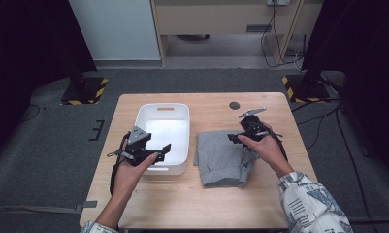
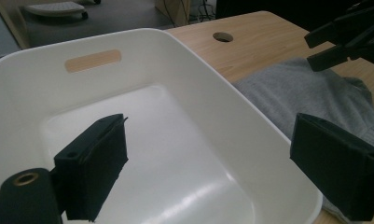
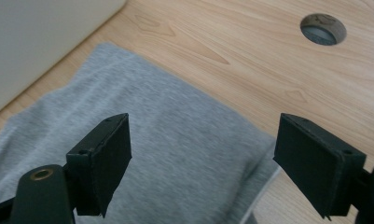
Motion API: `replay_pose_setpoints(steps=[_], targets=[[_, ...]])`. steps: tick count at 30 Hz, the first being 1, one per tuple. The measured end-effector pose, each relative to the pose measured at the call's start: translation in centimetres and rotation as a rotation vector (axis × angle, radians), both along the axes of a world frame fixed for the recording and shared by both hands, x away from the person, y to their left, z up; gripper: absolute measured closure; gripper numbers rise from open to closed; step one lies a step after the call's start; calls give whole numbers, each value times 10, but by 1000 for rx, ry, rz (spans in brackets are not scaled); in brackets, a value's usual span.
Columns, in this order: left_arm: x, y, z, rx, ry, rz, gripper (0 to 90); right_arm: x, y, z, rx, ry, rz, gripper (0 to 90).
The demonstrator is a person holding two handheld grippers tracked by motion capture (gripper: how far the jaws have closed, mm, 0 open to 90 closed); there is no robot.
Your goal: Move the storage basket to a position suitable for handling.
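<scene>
A folded grey garment [image 1: 222,158] lies on the wooden table [image 1: 206,204], right of a white plastic bin [image 1: 163,138]. My left gripper [image 1: 164,151] hovers over the bin's near right part, open and empty; in the left gripper view its jaws frame the bin's bare floor [image 2: 175,154] and the garment [image 2: 306,98] beyond the rim. My right gripper [image 1: 235,138] is held above the garment's far right part, open with nothing between its jaws. In the right gripper view the grey fabric [image 3: 175,154] lies below and between the jaws. The right gripper's jaws [image 2: 343,42] show at the left gripper view's top right.
A round cable hole [image 1: 235,105] sits in the table's far right part, also the hole [image 3: 323,29] beyond the garment. The bin has a slot handle [image 1: 166,108] in its far wall. Black stands with hazard-striped bases [image 1: 84,90] flank the table on the grey carpet.
</scene>
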State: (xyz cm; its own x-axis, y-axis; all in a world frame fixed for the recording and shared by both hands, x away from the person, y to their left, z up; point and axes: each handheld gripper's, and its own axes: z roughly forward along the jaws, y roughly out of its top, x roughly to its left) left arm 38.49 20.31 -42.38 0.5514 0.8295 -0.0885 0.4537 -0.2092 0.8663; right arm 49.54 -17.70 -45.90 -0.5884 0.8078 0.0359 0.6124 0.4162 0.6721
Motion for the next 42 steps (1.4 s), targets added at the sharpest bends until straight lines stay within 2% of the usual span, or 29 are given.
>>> replay_pose_setpoints(steps=[11, 14, 18, 26, 29, 32, 35, 38, 42], targets=[[2, -22, -2, 8, 12, -42, 101, 9, -7, -13, -20, 37, -22, 193], [2, -27, -3, 1, 14, -49, 101, 13, -8, -18, -10, 55, -38, 187], [1, -34, -3, 0, 14, -64, 101, 17, -8, -28, -7, 99, -42, 155], [-1, -46, -3, 2, 12, -89, 101, 15, -12, -45, 27, 115, -63, 149], [-2, -50, -3, 1, 12, -96, 101, 15, -14, -52, 48, 138, -75, 164], [-2, -54, -3, 1, 13, -106, 101, 15, -17, -57, 102, 178, -72, 252], [-3, -59, -4, 5, 14, -116, 101, 15, -18, -57, 138, 195, -45, 373], [-4, -64, -4, 6, 16, -123, 101, 13, -17, -56, 144, 191, -19, 486], [-5, -72, -4, 5, 11, -134, 101, 9, -14, -53, 123, 159, 5, 602]])
